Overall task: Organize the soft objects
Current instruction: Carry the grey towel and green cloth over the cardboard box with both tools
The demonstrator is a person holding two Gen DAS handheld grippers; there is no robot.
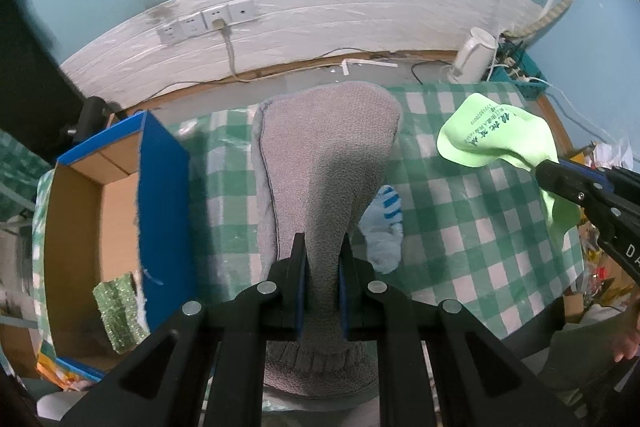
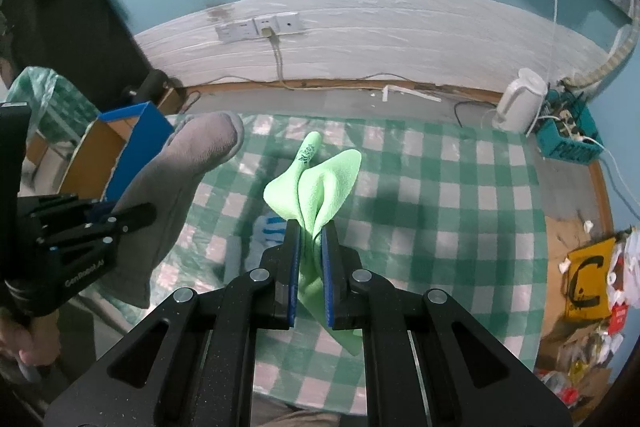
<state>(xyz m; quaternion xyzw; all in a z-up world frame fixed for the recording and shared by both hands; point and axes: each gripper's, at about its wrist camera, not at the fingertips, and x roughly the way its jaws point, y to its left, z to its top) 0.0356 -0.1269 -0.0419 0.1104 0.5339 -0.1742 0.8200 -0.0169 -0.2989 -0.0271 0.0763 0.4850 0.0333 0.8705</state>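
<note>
left wrist view: left gripper [image 1: 322, 251] clamped narrow on a grey sock [image 1: 320, 163], pinched near its ribbed cuff, foot end spread out ahead and lifted over the cloth [image 1: 460, 227], a green-and-white check table cover. light blue striped sock [image 1: 384, 227] lying flat on the cloth just right of the grey one, partly hidden behind it. to the left, an open box [image 1: 160, 187] with blue outside and brown inside, touching the cloth's left edge; inside it, at the near end, a sparkly green sponge [image 1: 118, 311]. at the right edge, right gripper [image 1: 540, 169] reaching in, closed on a lime cloth [image 1: 496, 139] with dark printed characters, hanging above the check cover. white kettle [image 1: 474, 55] at the far right corner beside a teal basket [image 1: 532, 79] of cables. wall sockets [image 1: 208, 21] with one plug in, above the floor line. part of a hand [image 1: 626, 343] at the lower right.

right wrist view: right gripper [image 2: 311, 227] pressed narrow on the lime cloth [image 2: 320, 183], folds fanning up beyond the tips, a tail hanging below. blue striped sock [image 2: 268, 231] on the cloth [image 2: 440, 207] just left of the fingers, mostly hidden. left gripper [image 2: 148, 213] at the left edge, holding the grey sock [image 2: 180, 179] up in the air, a hand [image 2: 24, 339] gripping its handle. blue box [image 2: 136, 143] behind the grey sock. kettle [image 2: 520, 99] and teal basket [image 2: 568, 139] far right. yellow bag [image 2: 588, 279] among clutter on the floor at the right.
</note>
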